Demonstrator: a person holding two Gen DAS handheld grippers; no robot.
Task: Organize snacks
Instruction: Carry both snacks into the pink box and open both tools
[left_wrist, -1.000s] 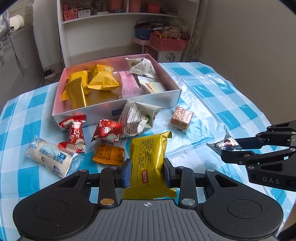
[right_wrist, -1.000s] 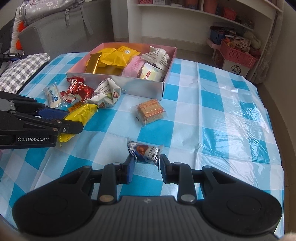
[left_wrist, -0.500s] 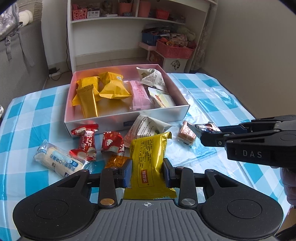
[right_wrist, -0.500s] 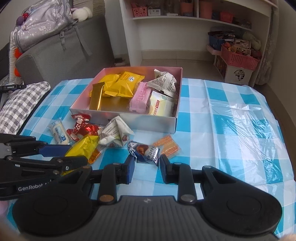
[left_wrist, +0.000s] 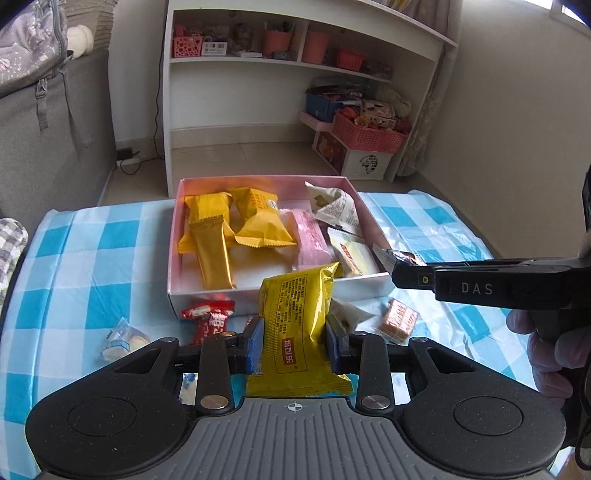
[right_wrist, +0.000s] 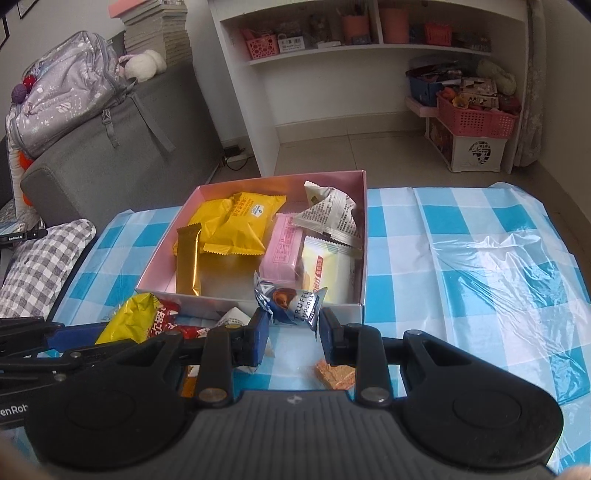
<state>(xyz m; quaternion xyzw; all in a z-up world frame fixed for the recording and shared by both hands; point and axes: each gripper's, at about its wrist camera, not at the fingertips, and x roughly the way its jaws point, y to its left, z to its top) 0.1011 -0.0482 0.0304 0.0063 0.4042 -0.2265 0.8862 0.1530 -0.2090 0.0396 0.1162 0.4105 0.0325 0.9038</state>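
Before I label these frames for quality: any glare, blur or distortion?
Left wrist view: sharp; fisheye bends the shelf; glare on the yellow packet. Right wrist view: softer; sheen on the plastic tablecloth; black vignette in both.

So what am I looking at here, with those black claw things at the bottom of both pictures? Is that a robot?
No robot: a person holds a two-finger grabbing tool in each hand, and each tool carries a wide-angle camera looking along its fingers. That gives one picture per tool. In the left tool's picture, the left gripper pinches a yellow snack packet; the other tool reaches in from the right side. In the right tool's picture, the right gripper pinches a small truffle chocolate. Ahead, on a table with a blue checked cloth, stands an open pink box already holding several snacks. More snacks lie loose on the cloth in front of the box, such as a red candy and an orange biscuit pack.
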